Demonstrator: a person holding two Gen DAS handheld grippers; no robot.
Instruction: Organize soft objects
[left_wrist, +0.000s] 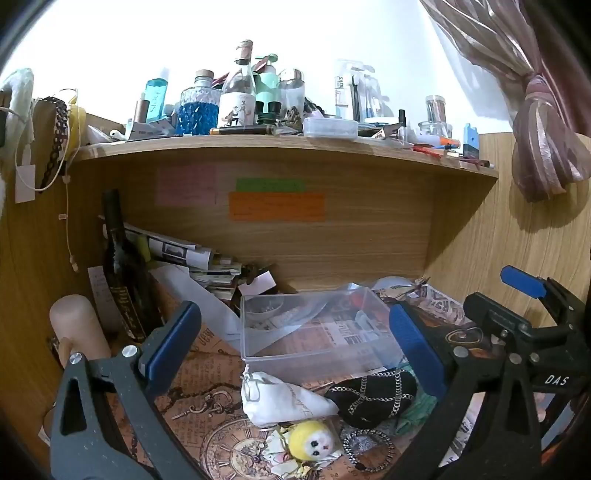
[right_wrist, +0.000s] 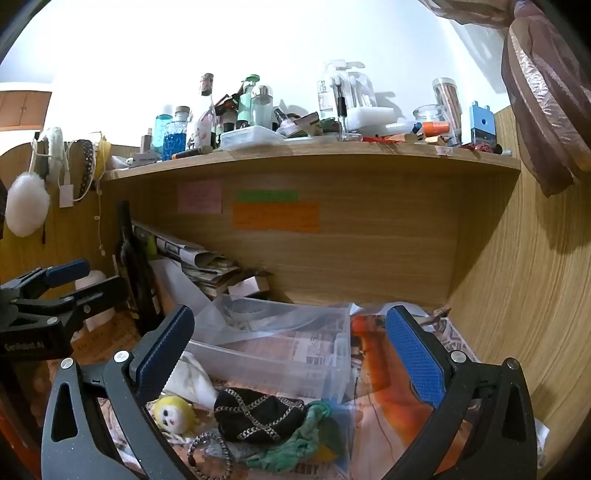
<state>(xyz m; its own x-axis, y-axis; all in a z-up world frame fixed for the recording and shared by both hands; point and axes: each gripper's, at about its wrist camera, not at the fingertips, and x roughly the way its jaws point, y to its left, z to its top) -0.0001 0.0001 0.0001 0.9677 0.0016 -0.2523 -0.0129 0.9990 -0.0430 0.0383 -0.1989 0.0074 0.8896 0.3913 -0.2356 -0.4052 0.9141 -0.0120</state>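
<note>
We see our left gripper and right gripper both spread wide and empty, white drawstring cloth pouch at 6 o'clock below the clear plastic box, black chain-patterned soft pouch beside it at 3 o'clock, yellow-haired small doll half hidden by a finger, green fabric crumpled, its shape hard to make out.

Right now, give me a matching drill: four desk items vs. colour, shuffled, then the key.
Items:
1. drawstring pouch
2. chain-patterned pouch
3. plush doll head
4. storage bin

Colours:
A. black
B. clear
C. white
D. yellow

Pairs: 1-C, 2-A, 3-D, 4-B. All three soft items lie on the desk in front of the bin, none inside it. Both sets of tongs, left tongs and right tongs, are open and hold nothing.
</note>
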